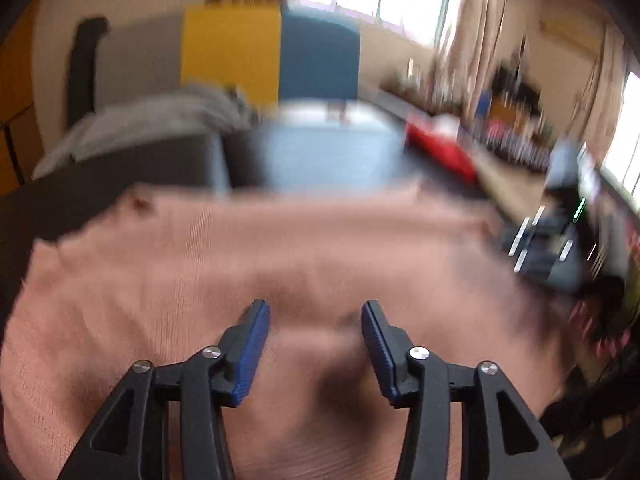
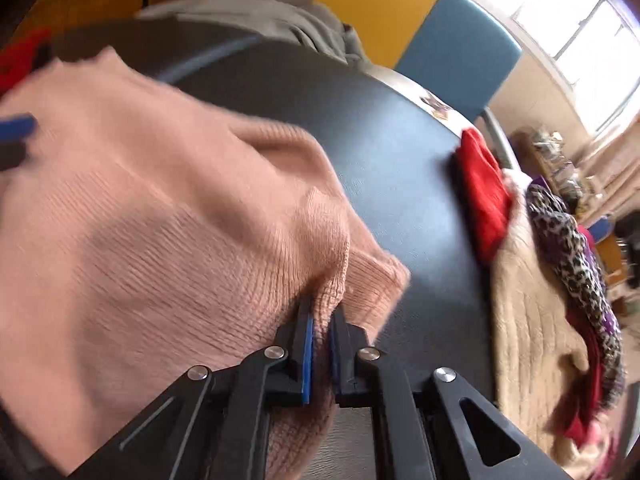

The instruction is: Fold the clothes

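Two blue pads (image 1: 256,350) on my left gripper (image 1: 316,316) are sitting closest to the left camera, and they are standing wide apart with nothing between them. They are hanging just over the pink sweater (image 1: 248,264), which is spreading out flat under them on the dark table (image 1: 316,160). This view is very blurry. Past the sweater, a grey cloth (image 1: 160,116) is lying at the far left of the table, and something red (image 1: 440,148) is lying at the far right. Yellow and blue panels (image 1: 272,52) are standing behind the table. My other gripper is showing dimly at the right edge.

Now the right camera. My right gripper (image 2: 320,320) is squeezing tight on a bunched-up edge of the pink sweater (image 2: 152,216), and the knit is sticking up between the pads. The rest of the sweater is lying to the left on the dark table (image 2: 400,160). A blue pad of my left gripper (image 2: 16,126) is peeking in at the left edge. A red cloth (image 2: 480,192), a tan knit (image 2: 528,320) and a leopard-spot cloth (image 2: 568,248) are piling up at the right side of the table.
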`<state>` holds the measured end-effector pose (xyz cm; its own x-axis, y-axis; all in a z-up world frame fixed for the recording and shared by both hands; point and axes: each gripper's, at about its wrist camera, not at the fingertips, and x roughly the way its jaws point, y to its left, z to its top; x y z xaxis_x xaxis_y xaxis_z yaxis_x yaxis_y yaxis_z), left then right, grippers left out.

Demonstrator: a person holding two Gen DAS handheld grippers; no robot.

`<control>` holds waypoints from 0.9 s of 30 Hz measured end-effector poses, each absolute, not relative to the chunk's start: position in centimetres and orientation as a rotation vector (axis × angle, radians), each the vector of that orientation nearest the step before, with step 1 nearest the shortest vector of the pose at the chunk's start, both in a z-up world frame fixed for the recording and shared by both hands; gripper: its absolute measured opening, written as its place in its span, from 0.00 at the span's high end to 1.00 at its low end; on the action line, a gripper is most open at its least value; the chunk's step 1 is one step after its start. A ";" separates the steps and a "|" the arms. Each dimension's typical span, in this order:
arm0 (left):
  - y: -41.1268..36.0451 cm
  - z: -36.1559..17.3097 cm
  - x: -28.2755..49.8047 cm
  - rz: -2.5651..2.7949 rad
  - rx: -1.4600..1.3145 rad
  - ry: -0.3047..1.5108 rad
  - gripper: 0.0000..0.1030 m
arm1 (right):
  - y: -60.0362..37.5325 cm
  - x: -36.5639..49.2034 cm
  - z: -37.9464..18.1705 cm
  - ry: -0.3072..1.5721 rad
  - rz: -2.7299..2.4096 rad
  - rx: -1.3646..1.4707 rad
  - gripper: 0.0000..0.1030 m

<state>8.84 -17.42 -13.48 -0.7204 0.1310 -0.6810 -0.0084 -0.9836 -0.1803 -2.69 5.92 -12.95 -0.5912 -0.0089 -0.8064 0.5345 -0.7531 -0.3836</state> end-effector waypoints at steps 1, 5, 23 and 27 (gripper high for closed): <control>-17.5 -14.2 8.8 2.821 -1.147 -0.254 0.52 | 6.4 -3.2 -12.9 0.842 -2.420 1.218 0.96; -17.3 -13.9 7.7 2.813 -1.209 -0.266 0.51 | 7.2 -4.0 -11.9 0.671 -2.459 1.230 0.94; -30.7 -14.8 8.3 3.003 -1.215 -0.559 0.48 | -3.7 -5.3 -13.4 0.340 -2.346 1.046 0.18; -30.3 -15.1 8.5 3.049 -1.197 -0.522 0.48 | -1.8 -7.4 -14.0 0.107 -2.280 1.137 0.04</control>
<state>8.47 -30.34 -15.07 -0.7262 -0.0477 -0.6859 0.2734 -0.9354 -0.2243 -7.45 -1.76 -13.97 -0.4665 -0.4640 -0.7531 0.5324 -0.8271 0.1798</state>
